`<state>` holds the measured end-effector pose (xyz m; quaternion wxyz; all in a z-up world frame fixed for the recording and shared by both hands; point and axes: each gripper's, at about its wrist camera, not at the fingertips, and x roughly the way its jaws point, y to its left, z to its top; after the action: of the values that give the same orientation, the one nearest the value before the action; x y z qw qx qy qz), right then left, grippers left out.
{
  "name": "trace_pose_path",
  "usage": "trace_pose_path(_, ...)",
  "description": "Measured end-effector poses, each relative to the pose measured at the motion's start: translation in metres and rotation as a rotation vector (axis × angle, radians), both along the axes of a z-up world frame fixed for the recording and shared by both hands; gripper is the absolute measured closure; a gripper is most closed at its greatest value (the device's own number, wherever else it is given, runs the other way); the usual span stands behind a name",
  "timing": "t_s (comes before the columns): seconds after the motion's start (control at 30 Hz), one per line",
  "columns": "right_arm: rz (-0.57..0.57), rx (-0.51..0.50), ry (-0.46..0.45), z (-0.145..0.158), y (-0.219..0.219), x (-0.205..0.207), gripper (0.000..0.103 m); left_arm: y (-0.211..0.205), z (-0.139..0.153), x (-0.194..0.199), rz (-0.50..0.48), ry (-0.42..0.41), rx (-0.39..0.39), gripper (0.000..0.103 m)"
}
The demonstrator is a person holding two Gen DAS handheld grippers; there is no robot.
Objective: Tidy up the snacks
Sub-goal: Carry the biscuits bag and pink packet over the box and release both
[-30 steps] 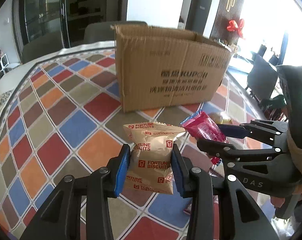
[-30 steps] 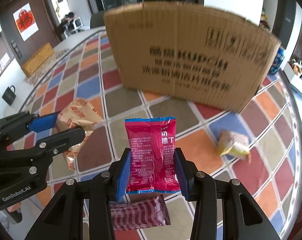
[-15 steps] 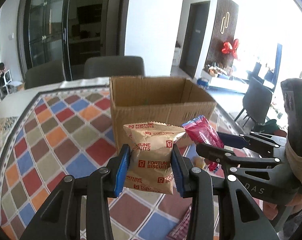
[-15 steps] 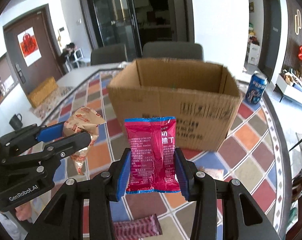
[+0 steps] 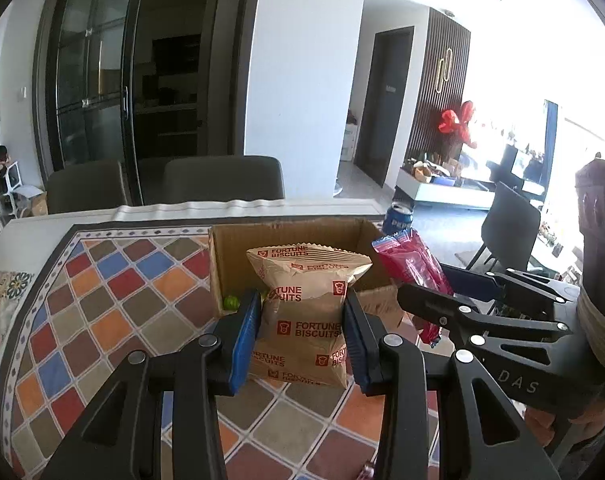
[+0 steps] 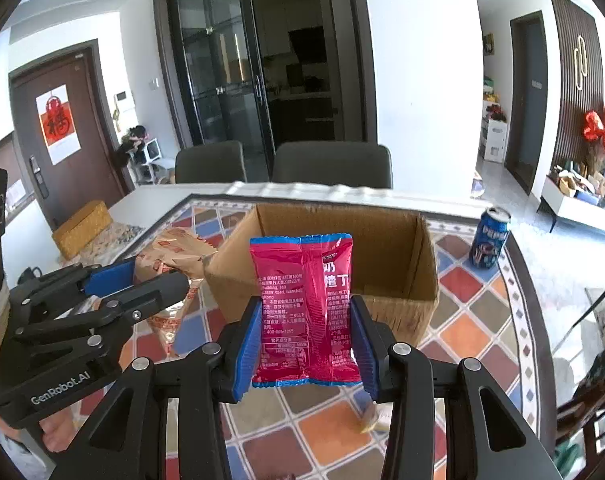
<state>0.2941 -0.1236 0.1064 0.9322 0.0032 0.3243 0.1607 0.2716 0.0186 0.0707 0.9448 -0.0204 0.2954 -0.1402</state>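
Over the tiled table (image 5: 102, 320), your left gripper (image 5: 302, 336) clamps a light, crushable biscuit bag (image 5: 306, 312) mid-body, your right gripper (image 6: 306, 344) a slippery red packet (image 6: 306, 312).

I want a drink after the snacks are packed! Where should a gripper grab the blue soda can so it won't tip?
Grip the blue soda can around the middle of its round body, fingers on opposite sides, coming in level from the table's open near side. It stands upright beside the cardboard box, so that side looks tighter. Both grippers are full now.
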Motion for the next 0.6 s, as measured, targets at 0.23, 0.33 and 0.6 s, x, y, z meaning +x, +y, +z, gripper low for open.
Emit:
trace_pose_path(0.23, -0.006, 0.000, -0.019, 0.010, -0.001, 0.018, 0.060, -0.004, 0.006, 0.024, 0.000, 0.003, 0.011, 0.063)
trace_pose_path(0.33, -0.008, 0.011, -0.013, 0.012, -0.005, 0.029, 0.060, -0.007, 0.008, 0.038, -0.005, 0.014, 0.015, 0.063)
trace_pose_path(0.6, -0.025, 0.001, -0.009, 0.017, -0.010, 0.059, 0.060, -0.013, 0.010, 0.074, -0.013, 0.032, 0.031, 0.063)
